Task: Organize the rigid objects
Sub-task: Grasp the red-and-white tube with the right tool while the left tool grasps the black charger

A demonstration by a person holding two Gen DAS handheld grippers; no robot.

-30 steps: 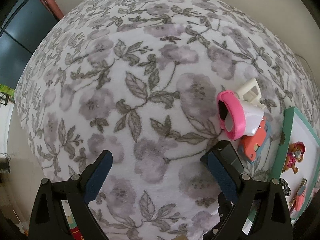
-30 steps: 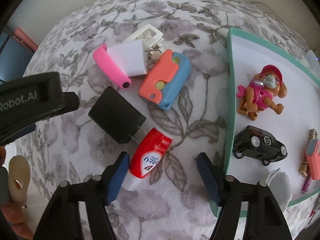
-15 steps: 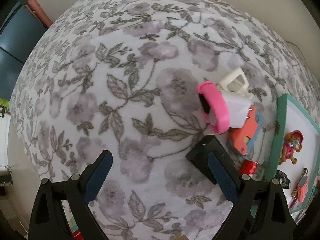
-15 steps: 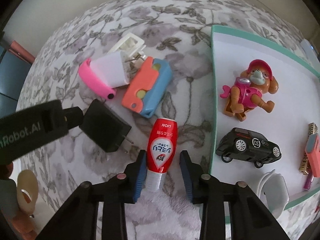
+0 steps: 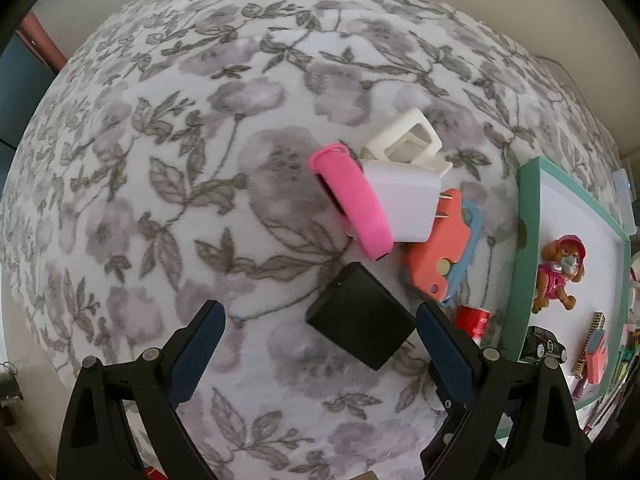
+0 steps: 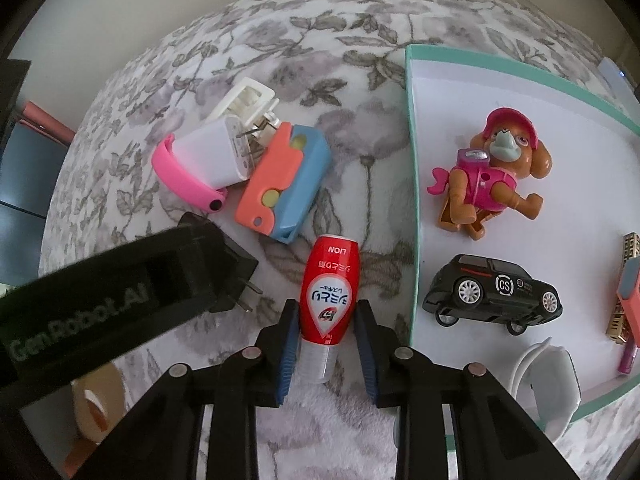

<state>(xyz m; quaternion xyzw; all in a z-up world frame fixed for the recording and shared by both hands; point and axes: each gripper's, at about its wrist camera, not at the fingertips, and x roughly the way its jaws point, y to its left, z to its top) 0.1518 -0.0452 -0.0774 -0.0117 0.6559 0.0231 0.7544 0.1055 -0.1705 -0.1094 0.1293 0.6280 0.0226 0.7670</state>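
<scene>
My right gripper [image 6: 327, 346] is shut on a red tube [image 6: 330, 294] with a clear cap, held over the floral cloth. My left gripper [image 5: 320, 350] is open, its jaws either side of a black plug adapter [image 5: 360, 326], which also shows in the right wrist view [image 6: 234, 276]. Beyond it lie a pink band [image 5: 352, 204] around a white charger [image 5: 404, 204], a cream plastic clip [image 5: 406, 140] and an orange-and-blue toy [image 5: 440, 252]. The red tube shows at the left wrist view's right side [image 5: 474, 320].
A green-rimmed white tray [image 6: 412, 152] on the right holds a pink dog figure [image 6: 492, 172], a black toy car [image 6: 494, 294], a white object [image 6: 552, 380] and small items at its far edge. The left gripper's body [image 6: 100, 300] crosses the right view's left side.
My right gripper has closed on the red tube and lifted it upright along the fingers. My left gripper has moved right and forward until the black adapter sits between its open jaws.
</scene>
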